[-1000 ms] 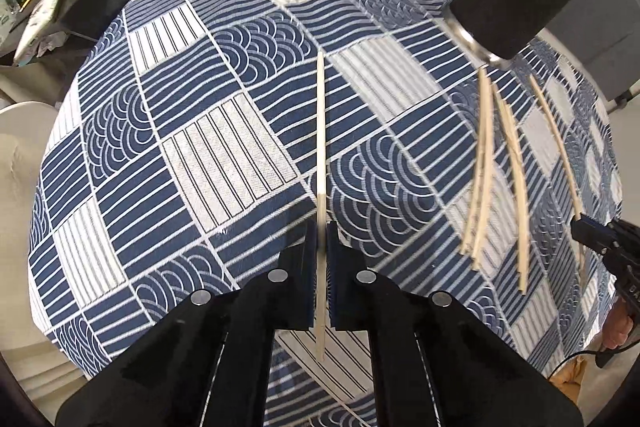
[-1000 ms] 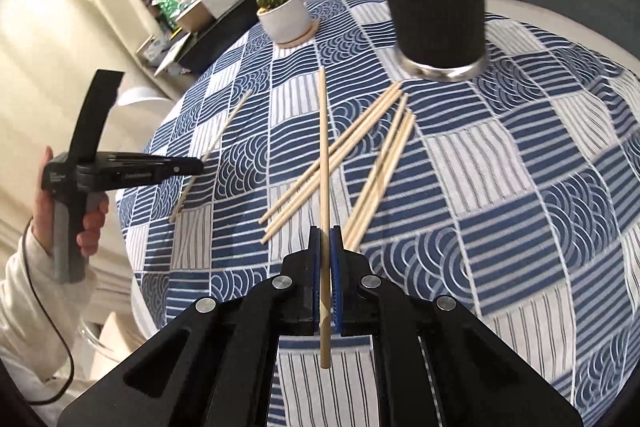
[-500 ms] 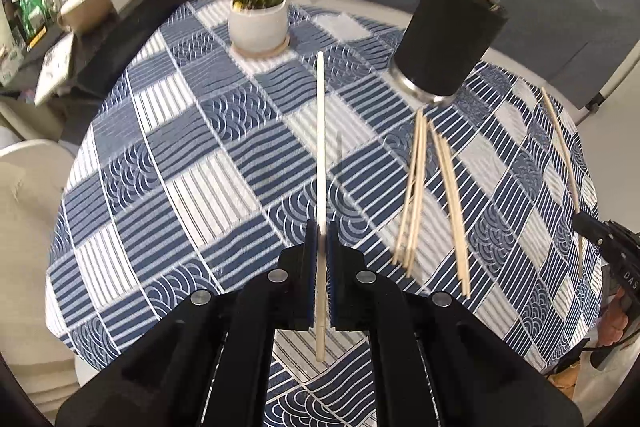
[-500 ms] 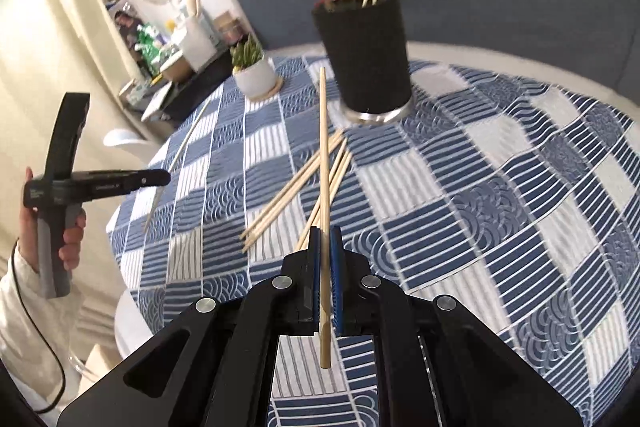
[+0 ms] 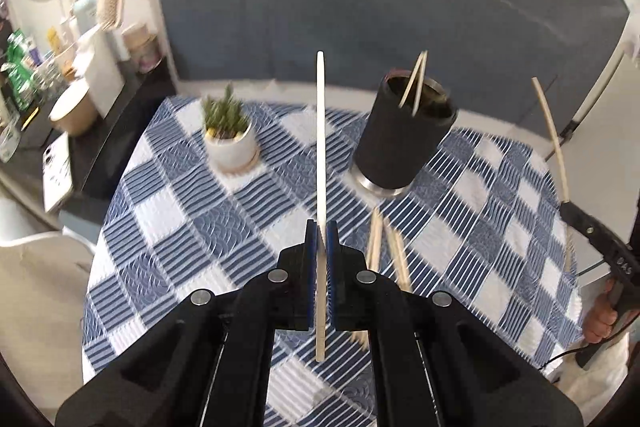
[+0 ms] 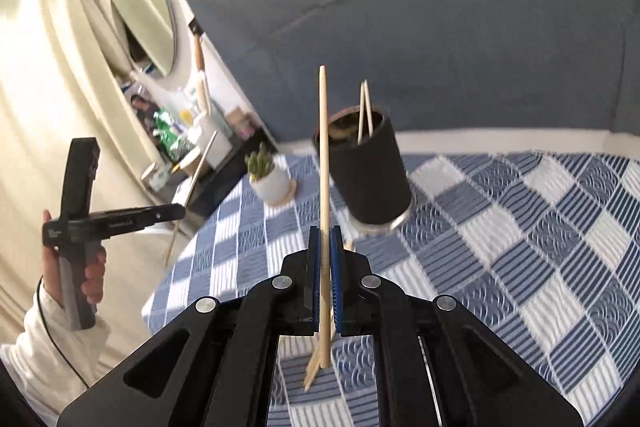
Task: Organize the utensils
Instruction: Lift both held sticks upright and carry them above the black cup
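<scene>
Left tool [image 5: 320, 233] clamped on one chopstick [image 5: 320, 147], right tool [image 6: 325, 239] clamped on another chopstick [image 6: 325, 163], both held above the table [image 5: 500, 227], loose chopsticks [image 5: 384, 247] on the cloth below, black holder [image 5: 402, 143] with two sticks beyond, potted plant [image 5: 230, 139] farther left.

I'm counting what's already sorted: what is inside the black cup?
Two chopsticks stick out of the black cup, leaning together. Their lower ends and the cup's bottom are hidden by its wall, so anything shorter inside can't be seen.
</scene>
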A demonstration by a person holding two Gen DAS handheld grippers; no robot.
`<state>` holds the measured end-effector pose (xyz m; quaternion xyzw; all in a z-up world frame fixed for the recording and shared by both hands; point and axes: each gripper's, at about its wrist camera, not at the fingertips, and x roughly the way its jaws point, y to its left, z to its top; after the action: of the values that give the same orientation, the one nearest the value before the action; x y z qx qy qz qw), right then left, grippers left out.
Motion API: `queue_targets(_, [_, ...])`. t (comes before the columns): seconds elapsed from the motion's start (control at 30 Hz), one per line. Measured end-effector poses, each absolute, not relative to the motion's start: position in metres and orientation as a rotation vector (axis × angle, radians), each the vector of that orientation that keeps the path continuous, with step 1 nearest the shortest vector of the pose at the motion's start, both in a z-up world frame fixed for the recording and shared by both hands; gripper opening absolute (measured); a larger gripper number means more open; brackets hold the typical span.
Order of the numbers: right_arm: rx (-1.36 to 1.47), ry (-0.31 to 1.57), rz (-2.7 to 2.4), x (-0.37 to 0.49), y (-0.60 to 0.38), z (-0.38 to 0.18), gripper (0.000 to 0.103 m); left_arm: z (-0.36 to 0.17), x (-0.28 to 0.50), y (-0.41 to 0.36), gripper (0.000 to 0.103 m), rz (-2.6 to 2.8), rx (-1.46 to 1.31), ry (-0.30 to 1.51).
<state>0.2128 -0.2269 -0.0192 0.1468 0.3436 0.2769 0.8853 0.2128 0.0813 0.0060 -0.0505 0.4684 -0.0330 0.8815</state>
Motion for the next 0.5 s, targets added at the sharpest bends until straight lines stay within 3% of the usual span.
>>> queue_targets(0.37, [0.323,0.647,0.53,0.285,-0.206,-0.006,0.005,0.032,0.303,0.072,0.005,-0.205,-0.126,0.898])
queue_targets(0.5, [0.355,0.625,0.513,0.317,-0.197,-0.006,0.005,0.036,0.329,0.071,0.005,-0.271,-0.193,0.793])
